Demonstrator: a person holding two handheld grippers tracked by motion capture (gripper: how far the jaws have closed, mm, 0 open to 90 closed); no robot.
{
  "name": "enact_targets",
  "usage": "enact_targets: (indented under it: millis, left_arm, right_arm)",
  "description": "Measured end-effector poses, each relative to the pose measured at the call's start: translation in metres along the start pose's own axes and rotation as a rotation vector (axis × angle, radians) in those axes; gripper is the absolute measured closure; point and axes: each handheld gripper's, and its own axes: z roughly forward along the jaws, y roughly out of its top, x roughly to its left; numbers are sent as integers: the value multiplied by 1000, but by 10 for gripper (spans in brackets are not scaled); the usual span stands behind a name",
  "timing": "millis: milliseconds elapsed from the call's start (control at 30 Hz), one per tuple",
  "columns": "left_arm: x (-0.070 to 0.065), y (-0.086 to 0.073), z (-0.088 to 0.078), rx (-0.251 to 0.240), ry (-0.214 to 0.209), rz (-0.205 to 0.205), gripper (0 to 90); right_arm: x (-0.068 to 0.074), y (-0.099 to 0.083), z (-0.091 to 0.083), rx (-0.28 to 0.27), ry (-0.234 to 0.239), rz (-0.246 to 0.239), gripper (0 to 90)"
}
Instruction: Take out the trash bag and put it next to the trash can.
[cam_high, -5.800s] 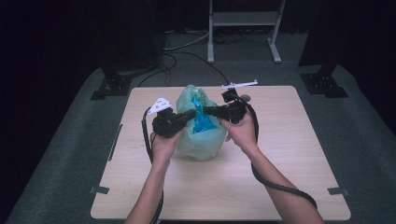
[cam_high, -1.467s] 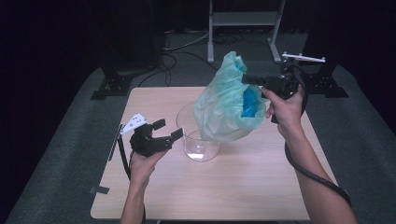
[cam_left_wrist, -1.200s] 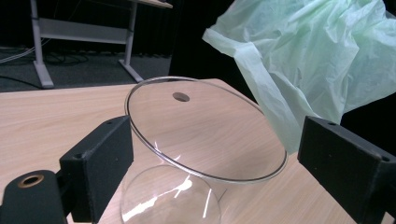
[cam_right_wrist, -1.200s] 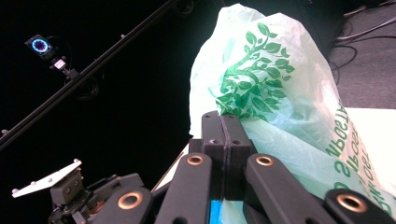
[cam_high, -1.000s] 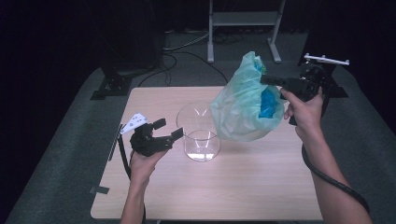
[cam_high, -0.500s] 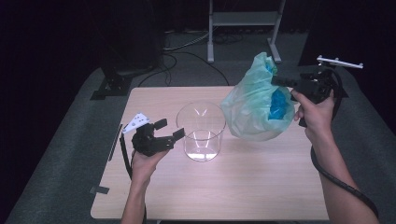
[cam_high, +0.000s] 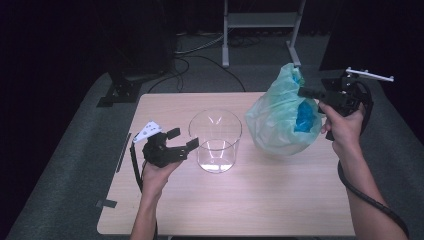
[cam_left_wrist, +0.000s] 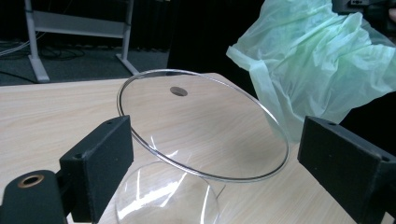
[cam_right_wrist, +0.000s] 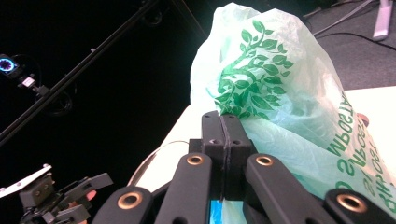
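**Green bag pinched in the right tongs, glass jar between the spread left tongs**

The right tongs (cam_high: 306, 93) are pressed together on a fold of the thin green plastic bag (cam_high: 280, 120); in the right gripper view the two black jaws meet flat against each other with the film caught between them, just under the printed leaf pattern on the green plastic bag (cam_right_wrist: 280, 93). In the high view the bag hangs from that pinch over the right part of the bench (cam_high: 250, 200), bulging out toward the left of the tongs, and its lower edge looks close to the wood (whether it rests there or hangs just clear I cannot tell). Something bright blue (cam_high: 303, 119) shows through the film on the side nearest the right hand.

The clear glass jar (cam_high: 215, 141) stands upright near the middle of the bench, just beside the bag and apart from it. The left tongs (cam_high: 181, 141) are spread and hold nothing. They point at the jar from its left side, close to the glass; in the left gripper view the jar's rim (cam_left_wrist: 201, 126) lies between the two wide-set jaws, with the bag beyond it at upper right.
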Motion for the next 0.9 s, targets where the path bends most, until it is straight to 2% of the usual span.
enact_targets:
  millis: [233,500,900]
  left_arm:
    - [1,0,-1,0,2,-2,93]
    - [2,-1,-1,4,5,-3,93]
    - [3,-1,-2,-2,8,-7,93]
  right_arm:
    - [-17,-8,3,5,-21,28,900]
    - [-34,-21,17,27,-41,62,900]
    - [-44,-34,44,58,-60,81,900]
